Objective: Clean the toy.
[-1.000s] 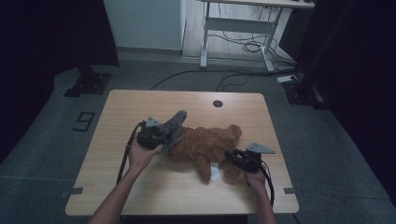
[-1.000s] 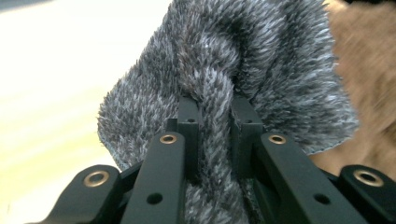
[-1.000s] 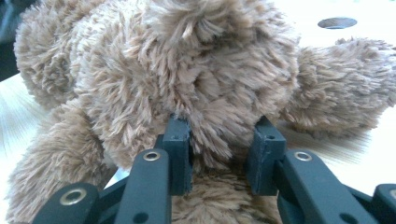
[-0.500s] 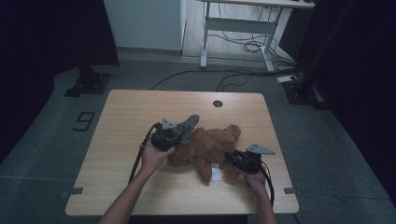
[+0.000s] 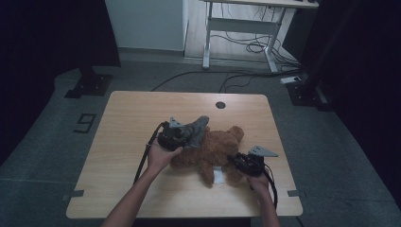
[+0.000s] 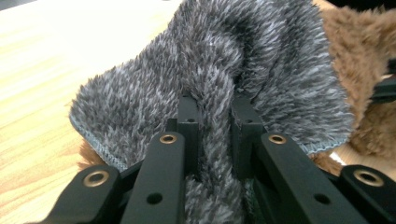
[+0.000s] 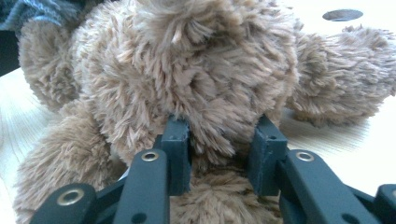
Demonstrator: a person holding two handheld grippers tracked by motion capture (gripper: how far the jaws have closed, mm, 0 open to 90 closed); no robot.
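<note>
Left gripper (image 6: 214,107): we had its jaws pressed together on a fold of the grey fleece cloth (image 6: 219,60) — the fabric bunched up between the two black fingers and fanned out beyond the tips.
Why the pinch: by our reading, a gathered fold gave a firmer hold on such a floppy piece than a flat edge would, so it could be carried over the toy without slipping.
Right gripper (image 7: 217,135): we had it nipping a tuft of the brown teddy bear (image 7: 187,70), plush pushed in between the jaws; most likely we were steadying the toy while the other hand worked.
Where the bear lay: straight ahead of the right gripper and touching it, on the wooden table (image 5: 127,118); from above the bear (image 5: 222,144) sat between the two hands, the left gripper (image 5: 176,137) at one end and the right gripper (image 5: 246,163) at the other.
Where the cloth was: just past the left jaw tips, draped against the bear's upper end (image 5: 196,128).
Cloth's look: mottled grey, long soft pile, a pale stitched hem along the edge.
Bear's look: shaggy tan fur, limbs splayed — a white tag (image 5: 218,175) showing near one leg.
</note>
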